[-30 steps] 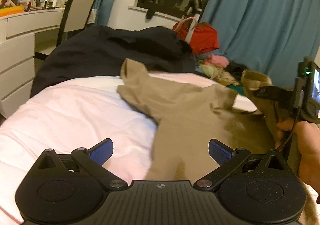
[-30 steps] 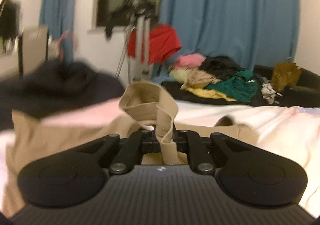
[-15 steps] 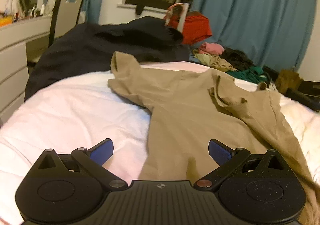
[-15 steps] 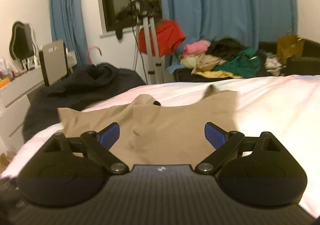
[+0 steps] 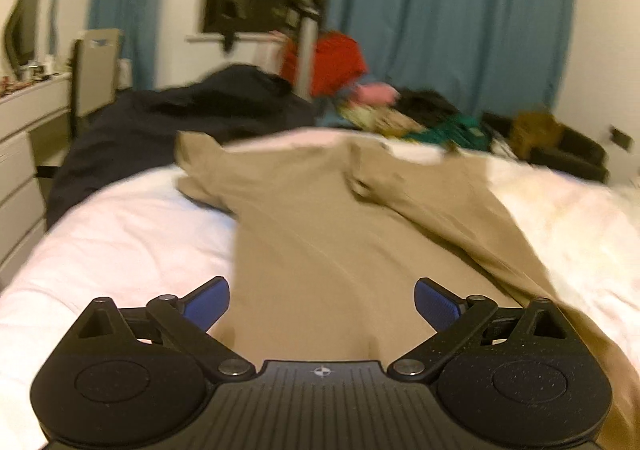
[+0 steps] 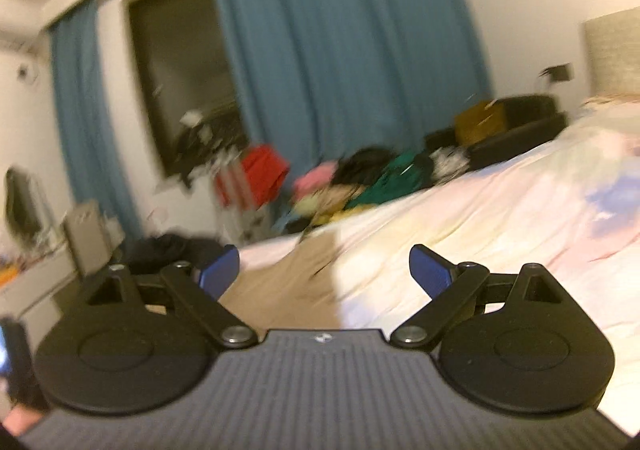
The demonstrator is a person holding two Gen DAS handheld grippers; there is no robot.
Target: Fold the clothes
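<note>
Crumpled tan cotton shirt (image 5: 328, 234) sprawls across the white bed (image 5: 120, 242) beyond both jaws; left gripper (image 5: 322, 304) and right gripper (image 6: 324, 270) gape, holding nothing.

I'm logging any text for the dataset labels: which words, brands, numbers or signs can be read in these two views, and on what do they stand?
No readable text in either view.
Left gripper: only a small round crosshair emblem on its black ribbed body, no letters.
Right gripper: the same kind of mark, blurred.
Tan shirt on the white bed sheet: no print visible.

Looking at matt tan cloth shirt (image 5: 320, 234), soft and creased, lying on smooth pale cotton-looking bed (image 5: 112, 242); left hand-held gripper (image 5: 322, 300) showing matt black plastic, textured blue pads (image 5: 436, 304).
</note>
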